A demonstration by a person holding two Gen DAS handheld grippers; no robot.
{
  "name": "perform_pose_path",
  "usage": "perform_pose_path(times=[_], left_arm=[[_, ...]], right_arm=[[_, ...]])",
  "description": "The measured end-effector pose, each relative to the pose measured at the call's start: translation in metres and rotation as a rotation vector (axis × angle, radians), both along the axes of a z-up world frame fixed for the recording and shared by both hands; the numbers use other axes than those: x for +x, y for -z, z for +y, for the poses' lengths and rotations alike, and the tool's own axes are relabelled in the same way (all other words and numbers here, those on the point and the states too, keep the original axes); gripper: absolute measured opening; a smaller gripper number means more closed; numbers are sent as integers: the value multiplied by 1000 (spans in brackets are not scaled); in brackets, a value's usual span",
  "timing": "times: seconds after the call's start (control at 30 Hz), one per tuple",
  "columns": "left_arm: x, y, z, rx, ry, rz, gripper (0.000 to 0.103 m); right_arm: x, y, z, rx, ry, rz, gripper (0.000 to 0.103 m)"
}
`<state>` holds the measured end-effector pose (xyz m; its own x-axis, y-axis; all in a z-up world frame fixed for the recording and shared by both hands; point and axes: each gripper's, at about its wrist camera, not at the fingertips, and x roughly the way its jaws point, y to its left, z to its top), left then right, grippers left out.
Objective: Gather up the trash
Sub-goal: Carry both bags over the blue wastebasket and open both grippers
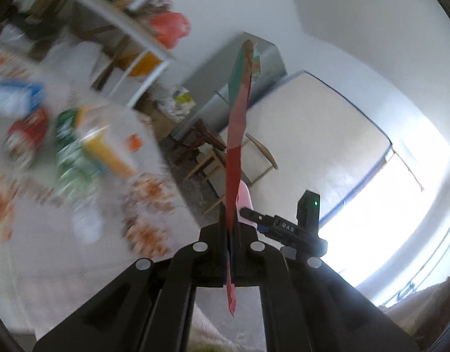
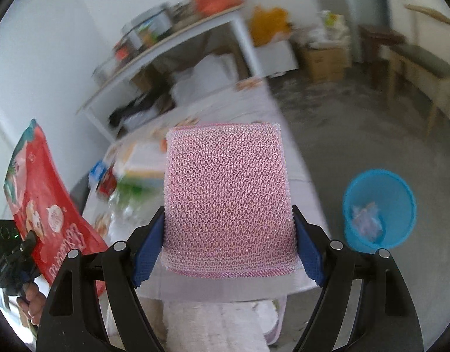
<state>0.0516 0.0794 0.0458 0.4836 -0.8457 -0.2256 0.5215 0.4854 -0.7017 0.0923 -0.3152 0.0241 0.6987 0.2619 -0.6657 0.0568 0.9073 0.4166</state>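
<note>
Firmly between right gripper [image 2: 229, 234] pads, pink sponge [image 2: 226, 199]; left gripper [image 1: 233, 234] clamping red wrapper [image 1: 238, 135].

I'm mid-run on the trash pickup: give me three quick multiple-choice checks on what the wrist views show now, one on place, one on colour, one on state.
1. Where does the bin stand?
A. on the table
B. on the floor beside the table
C. on the shelf

2. What colour is the bin?
A. blue
B. green
C. black

3. What are the right tongs doing?
A. hanging empty
B. gripping a bottle
C. gripping a pink mesh sponge

Key: 1 B, it stands on the grey floor off the table's edge. 2 A, its wall is bright blue. 3 C, both blue pads press the pink mesh sponge's sides; the left tongs are shut on a red snack packet.
</note>
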Motion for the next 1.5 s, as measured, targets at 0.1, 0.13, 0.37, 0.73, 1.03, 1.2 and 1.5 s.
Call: perform_pose_path(times=[0.1, 0.13, 0.37, 0.73, 1.03, 1.2, 1.5], left_arm=[[25, -21, -42, 75, 59, -38, 0], [34, -26, -56, 99, 76, -47, 0], [98, -40, -192, 289, 259, -74, 0], [178, 55, -408, 756, 398, 115, 0], [222, 166, -522, 988, 442, 232, 0], [229, 200, -553, 1018, 451, 225, 18], [226, 172, -527, 966, 419, 225, 52]], right_arm=[[-20, 2, -41, 42, 126, -5, 76], [-25, 4, -50, 49, 157, -4, 76], [-62, 35, -130, 158, 401, 37, 76], [-30, 138, -207, 498, 514, 170, 76], [36, 220, -245, 662, 551, 294, 77], [74, 252, -263, 683, 533, 307, 86], [76, 274, -267, 594, 606, 408, 88]])
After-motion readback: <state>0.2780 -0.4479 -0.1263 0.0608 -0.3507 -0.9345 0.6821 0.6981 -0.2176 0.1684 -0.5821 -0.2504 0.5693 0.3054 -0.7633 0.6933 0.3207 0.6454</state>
